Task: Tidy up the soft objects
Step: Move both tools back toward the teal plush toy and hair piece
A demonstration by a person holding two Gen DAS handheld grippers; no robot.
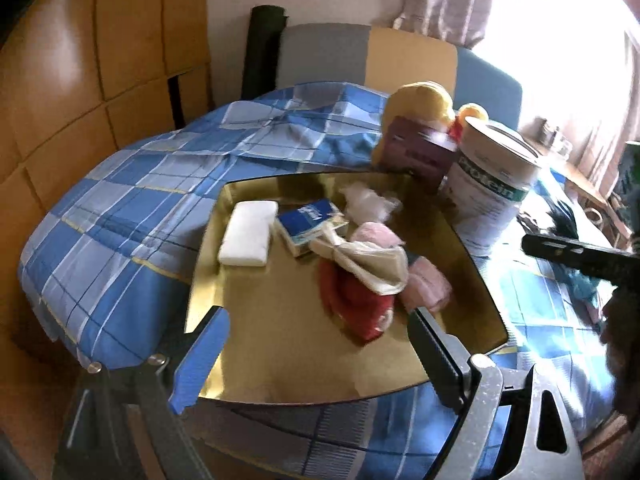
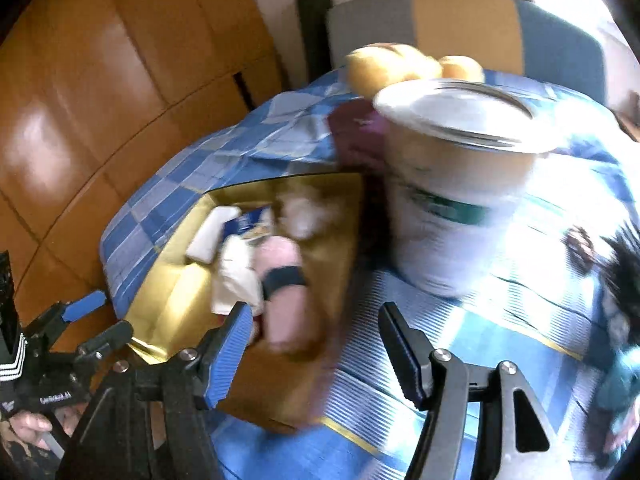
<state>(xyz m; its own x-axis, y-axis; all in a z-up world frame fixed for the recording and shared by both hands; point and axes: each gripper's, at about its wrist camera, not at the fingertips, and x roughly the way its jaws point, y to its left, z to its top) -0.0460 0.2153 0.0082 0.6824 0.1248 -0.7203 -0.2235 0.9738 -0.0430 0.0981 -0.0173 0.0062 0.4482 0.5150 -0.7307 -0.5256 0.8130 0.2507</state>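
Both blue-padded grippers — left gripper [image 1: 316, 354], right gripper [image 2: 310, 354] — we hold open, empty; shallow gold cardboard tray [image 1: 280, 344] part-filled; next, we judge, fetch dark fluffy item [image 2: 624, 276].

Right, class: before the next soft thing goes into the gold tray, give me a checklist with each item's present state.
1. Left gripper open, empty: ok.
2. Right gripper open, empty: ok.
3. Gold tray has bare room: ok.
4. Red plush inside the tray: ok.
5. Yellow plush outside the tray: not ok.
6. Protein tub clear of the tray rim: cannot tell.
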